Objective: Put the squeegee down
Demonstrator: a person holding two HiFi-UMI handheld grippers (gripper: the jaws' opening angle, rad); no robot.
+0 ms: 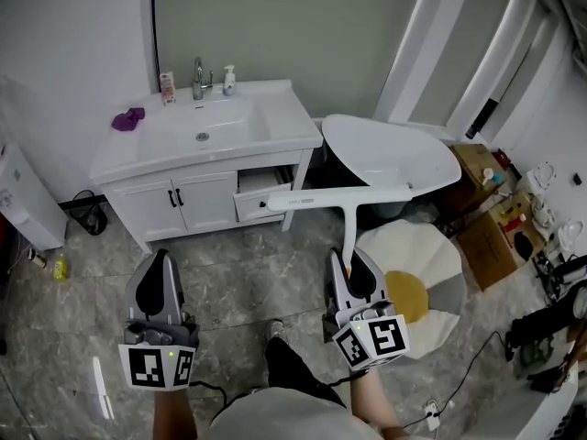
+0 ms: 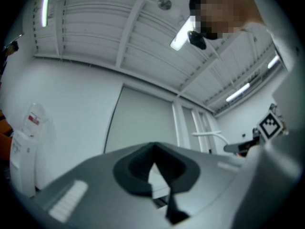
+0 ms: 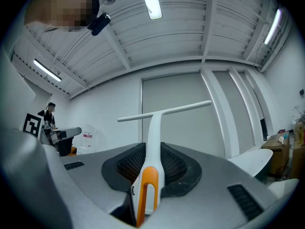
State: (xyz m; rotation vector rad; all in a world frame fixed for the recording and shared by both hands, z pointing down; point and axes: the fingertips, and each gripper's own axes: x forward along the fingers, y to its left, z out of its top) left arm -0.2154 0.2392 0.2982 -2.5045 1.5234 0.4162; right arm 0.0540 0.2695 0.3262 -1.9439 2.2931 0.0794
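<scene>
Squeegee (image 1: 349, 211) is held clear of the floor (image 1: 238, 282) by the right hand-held gripper (image 1: 354, 264), whose jaws are clamped partway on the white-and-orange handle. The blade is held level in front of the washbasin cabinet (image 1: 193, 195) and its open drawer (image 1: 261, 202). The left hand-held gripper (image 1: 161, 262) is seen closed, with nothing in it. The squeegee is not yet set down. A flat, bare spot should be picked and the blade lowered level until supported. Only then should the jaws be released, lest it be dropped.

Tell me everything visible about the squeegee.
The squeegee is white, plastic-looking and T-shaped: a long straight blade bar on a slim handle with an orange inlay. The right tool clamps the handle's end, holding it in the air, bar farthest from the person, before the vanity cabinet. Nothing else seems to touch it.
</scene>
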